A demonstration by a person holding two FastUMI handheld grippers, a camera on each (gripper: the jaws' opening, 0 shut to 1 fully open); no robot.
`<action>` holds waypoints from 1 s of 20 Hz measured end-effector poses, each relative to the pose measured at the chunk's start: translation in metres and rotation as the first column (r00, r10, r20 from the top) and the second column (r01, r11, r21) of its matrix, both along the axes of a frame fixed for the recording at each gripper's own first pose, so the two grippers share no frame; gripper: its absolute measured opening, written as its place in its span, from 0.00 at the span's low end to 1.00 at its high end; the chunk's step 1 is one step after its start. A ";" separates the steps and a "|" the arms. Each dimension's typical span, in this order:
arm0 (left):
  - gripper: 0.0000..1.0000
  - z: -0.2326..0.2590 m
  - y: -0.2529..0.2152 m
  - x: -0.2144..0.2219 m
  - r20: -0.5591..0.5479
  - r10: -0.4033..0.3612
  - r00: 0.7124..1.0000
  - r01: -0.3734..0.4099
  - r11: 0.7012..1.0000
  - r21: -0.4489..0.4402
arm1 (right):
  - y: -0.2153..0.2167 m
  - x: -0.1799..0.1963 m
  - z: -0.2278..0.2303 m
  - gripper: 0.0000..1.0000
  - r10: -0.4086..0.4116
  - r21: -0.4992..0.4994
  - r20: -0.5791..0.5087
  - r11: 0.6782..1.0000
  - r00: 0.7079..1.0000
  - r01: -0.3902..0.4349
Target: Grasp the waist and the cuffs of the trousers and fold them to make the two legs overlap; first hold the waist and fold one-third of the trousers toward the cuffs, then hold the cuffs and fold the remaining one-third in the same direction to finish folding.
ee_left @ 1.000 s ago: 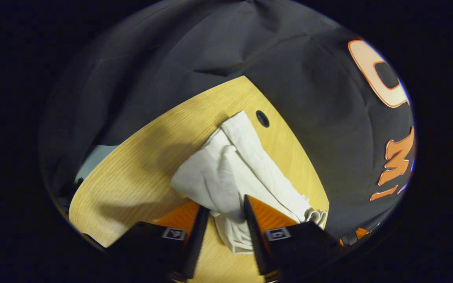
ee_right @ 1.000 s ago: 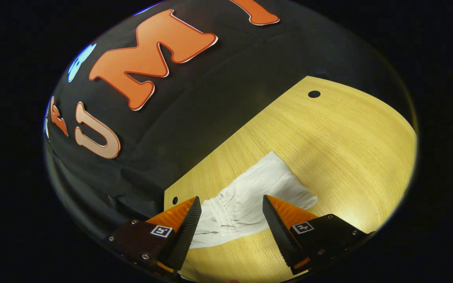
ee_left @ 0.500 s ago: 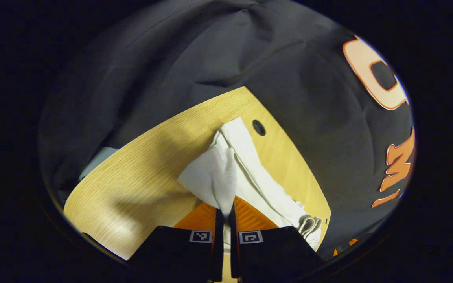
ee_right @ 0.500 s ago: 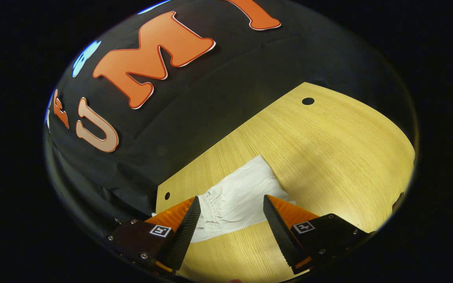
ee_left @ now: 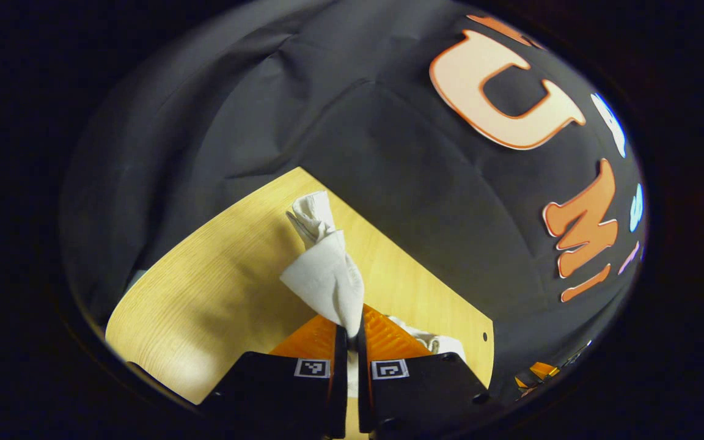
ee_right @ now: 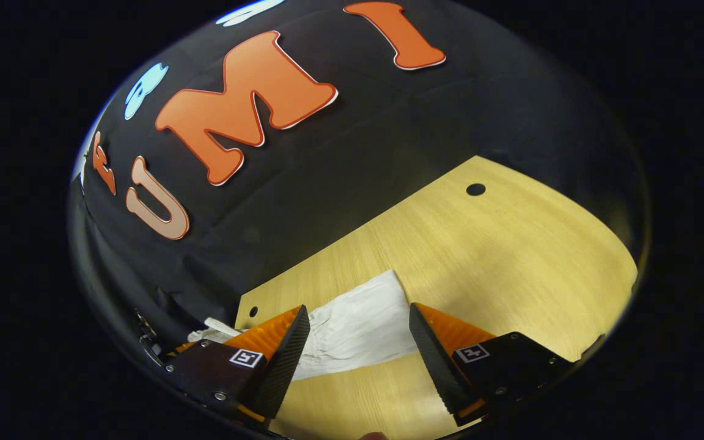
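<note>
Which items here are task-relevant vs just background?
In play:
white cloth trousers
left gripper, shut on the trousers
right gripper, open over them

Background:
light wooden table
black cloth booth wall

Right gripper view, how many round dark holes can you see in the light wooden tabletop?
2. One round dark hole sits near the far corner of the light wooden tabletop; the other is at the near left corner, beside the white trousers. Cloth or the hand-held gripper may hide more.

wooden table (ee_right: 511,256), black cloth wall (ee_right: 352,159)
</note>
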State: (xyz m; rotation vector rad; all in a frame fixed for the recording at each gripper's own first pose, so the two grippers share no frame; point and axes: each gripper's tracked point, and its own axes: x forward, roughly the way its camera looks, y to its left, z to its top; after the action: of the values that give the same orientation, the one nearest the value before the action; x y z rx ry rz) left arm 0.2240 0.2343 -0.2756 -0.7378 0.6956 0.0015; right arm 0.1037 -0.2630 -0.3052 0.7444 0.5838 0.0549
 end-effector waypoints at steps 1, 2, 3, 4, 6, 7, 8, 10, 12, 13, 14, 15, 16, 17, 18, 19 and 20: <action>0.11 0.008 -0.008 0.002 0.011 -0.007 1.000 0.007 1.000 0.003 | -0.005 -0.001 0.001 0.98 0.000 -0.005 0.005 1.000 1.000 0.000; 0.11 0.016 -0.015 0.002 0.022 -0.012 1.000 0.012 1.000 0.004 | -0.009 -0.001 0.001 0.98 0.003 -0.011 0.008 1.000 1.000 -0.003; 0.11 0.024 -0.024 0.005 0.033 -0.020 0.999 0.020 1.000 0.004 | -0.014 -0.001 0.000 0.98 0.005 -0.018 0.008 1.000 1.000 -0.005; 0.11 0.030 -0.033 0.007 0.043 -0.028 0.999 0.028 1.000 0.005 | -0.017 -0.002 -0.001 0.98 0.007 -0.026 0.009 1.000 1.000 -0.007; 0.11 0.042 -0.050 0.008 0.052 -0.054 0.997 0.054 0.999 -0.003 | -0.028 -0.003 0.000 0.98 0.007 -0.028 0.024 1.000 1.000 -0.006; 0.11 0.045 -0.054 0.009 0.056 -0.061 0.997 0.061 0.998 0.000 | -0.032 -0.005 0.001 0.98 0.008 -0.031 0.033 0.999 0.999 -0.007; 0.11 0.050 -0.061 0.011 0.062 -0.064 0.996 0.064 0.998 0.009 | -0.036 -0.006 0.000 0.98 0.010 -0.037 0.035 0.999 0.999 -0.009; 0.11 0.063 -0.078 0.016 0.078 -0.073 0.994 0.072 0.997 0.016 | -0.046 -0.008 -0.001 0.98 0.014 -0.059 0.042 0.998 0.999 -0.012; 0.11 0.073 -0.096 0.018 0.089 -0.084 0.992 0.082 0.996 0.025 | -0.058 -0.012 -0.002 0.98 0.017 -0.089 0.053 0.996 0.998 -0.012; 0.09 0.077 -0.103 0.020 0.095 -0.090 0.991 0.087 0.996 0.031 | -0.061 -0.014 -0.003 0.98 0.021 -0.102 0.058 0.995 0.998 -0.015; 0.09 0.081 -0.111 0.022 0.099 -0.095 0.991 0.092 0.995 0.037 | -0.066 -0.017 -0.005 0.98 0.026 -0.112 0.058 0.994 0.998 -0.019; 0.11 0.086 -0.120 0.024 0.102 -0.101 0.990 0.097 0.994 0.041 | -0.069 -0.019 -0.007 0.98 0.032 -0.120 0.058 0.992 0.998 -0.025; 0.11 0.089 -0.130 0.027 0.106 -0.107 0.989 0.103 0.994 0.043 | -0.073 -0.021 -0.008 0.98 0.038 -0.127 0.056 0.991 0.998 -0.031; 0.12 0.092 -0.141 0.029 0.109 -0.114 0.988 0.109 0.993 0.047 | -0.077 -0.021 -0.010 0.98 0.043 -0.135 0.056 0.990 0.998 -0.035; 0.11 0.097 -0.152 0.032 0.113 -0.120 0.986 0.116 0.992 0.049 | -0.081 -0.019 -0.012 0.98 0.049 -0.139 0.058 0.989 0.997 -0.041; 0.11 0.101 -0.161 0.034 0.120 -0.128 0.984 0.123 0.991 0.052 | -0.084 -0.019 -0.014 0.98 0.053 -0.143 0.057 0.989 0.997 -0.044; 0.11 0.105 -0.174 0.036 0.126 -0.139 0.982 0.133 0.990 0.057 | -0.087 -0.022 -0.015 0.98 0.058 -0.144 0.059 0.988 0.997 -0.049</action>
State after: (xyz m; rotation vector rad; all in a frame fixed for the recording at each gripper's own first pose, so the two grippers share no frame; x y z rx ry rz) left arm 0.2602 0.0607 -0.1708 -0.6365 0.6181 -0.1526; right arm 0.0817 -0.3505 -0.3203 0.5866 0.5418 0.0852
